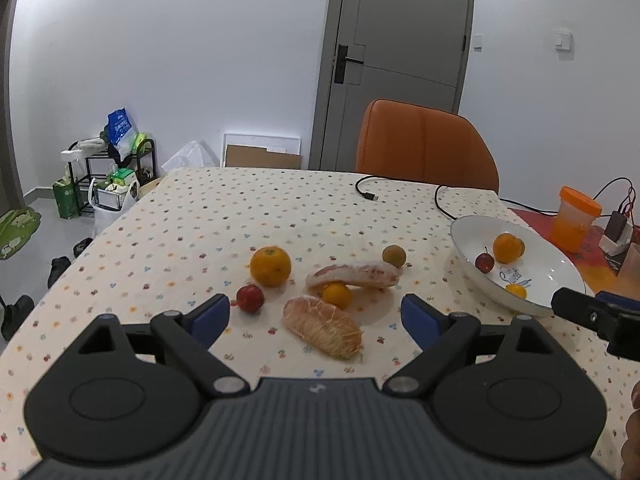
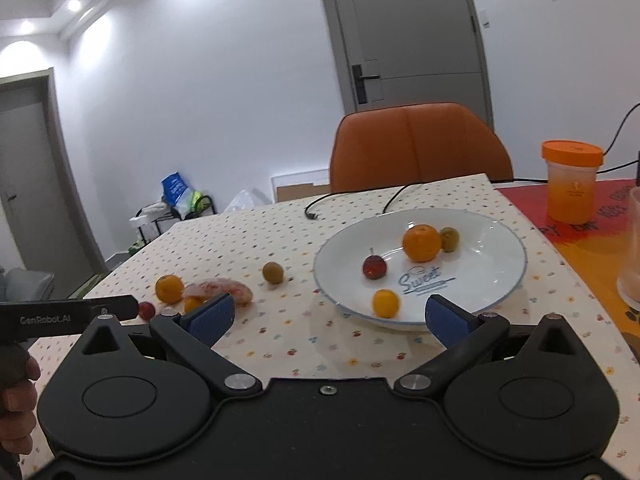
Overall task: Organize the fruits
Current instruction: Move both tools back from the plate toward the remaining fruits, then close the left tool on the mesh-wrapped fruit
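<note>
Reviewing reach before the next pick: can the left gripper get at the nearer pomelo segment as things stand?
Probably yes: the left gripper is open, the nearer pomelo segment lies between its fingers' line, uncovered.

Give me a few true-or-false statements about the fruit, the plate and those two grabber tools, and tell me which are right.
1. The white plate holds four pieces of fruit. True.
2. The left gripper is clamped on a fruit. False: its jaws are open with nothing between them.
3. The small orange fruit touches the pomelo segment. True.
4. The right gripper holds the cherry. False: it is open, and the cherry lies in the plate.
5. The large orange on the cloth is in the plate. False: it sits on the tablecloth.
</note>
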`<state>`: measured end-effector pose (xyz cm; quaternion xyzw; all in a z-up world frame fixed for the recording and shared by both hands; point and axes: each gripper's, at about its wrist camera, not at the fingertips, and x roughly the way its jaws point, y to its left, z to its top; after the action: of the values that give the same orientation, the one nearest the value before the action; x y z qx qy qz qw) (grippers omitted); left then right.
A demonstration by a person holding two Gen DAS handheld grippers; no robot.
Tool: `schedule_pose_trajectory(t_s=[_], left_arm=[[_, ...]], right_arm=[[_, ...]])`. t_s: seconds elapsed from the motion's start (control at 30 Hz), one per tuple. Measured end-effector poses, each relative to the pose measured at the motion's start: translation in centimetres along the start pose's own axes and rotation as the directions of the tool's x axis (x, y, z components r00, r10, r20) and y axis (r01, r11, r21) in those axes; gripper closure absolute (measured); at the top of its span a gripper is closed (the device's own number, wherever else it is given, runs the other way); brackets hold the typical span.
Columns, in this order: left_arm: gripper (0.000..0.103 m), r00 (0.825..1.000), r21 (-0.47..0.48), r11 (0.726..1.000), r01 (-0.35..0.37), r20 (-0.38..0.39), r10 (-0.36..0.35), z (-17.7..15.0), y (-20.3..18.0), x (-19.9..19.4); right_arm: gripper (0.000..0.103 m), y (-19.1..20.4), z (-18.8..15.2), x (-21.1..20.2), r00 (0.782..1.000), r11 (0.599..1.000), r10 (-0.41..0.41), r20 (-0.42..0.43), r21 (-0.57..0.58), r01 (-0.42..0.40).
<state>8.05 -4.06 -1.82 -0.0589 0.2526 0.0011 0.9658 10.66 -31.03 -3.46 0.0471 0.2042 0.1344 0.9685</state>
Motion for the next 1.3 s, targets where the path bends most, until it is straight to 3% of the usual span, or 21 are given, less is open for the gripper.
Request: schedule_pose_trajectory(t_s=[0.6,0.97,1.3], left_arm=[[0.012,0.998,-0.027,1.0,-0.003,-0.056,0.002,-1.3,-0.1,3.2],[0.012,0.996,-0.028,1.0,-0.014,-0.089,0.012,-1.5,-0.6,5.6],[0.012,0.992,-0.027,0.998,-0.055,-0.116,0.052,-1.1,-0.8,7.5]], right_arm=[[0.002,1.5,-1.0,1.9,0.996,0.997,0.054,-0.068,-0.043,-0.057],[0.023,1.0,-1.3,4.1,0.988,0.996,0.083,-0.133,-0.002,-0.084],[0.025,1.2,-1.2,5.2,0.983,0.995,0.095,-0.157,0.0,-0.096]])
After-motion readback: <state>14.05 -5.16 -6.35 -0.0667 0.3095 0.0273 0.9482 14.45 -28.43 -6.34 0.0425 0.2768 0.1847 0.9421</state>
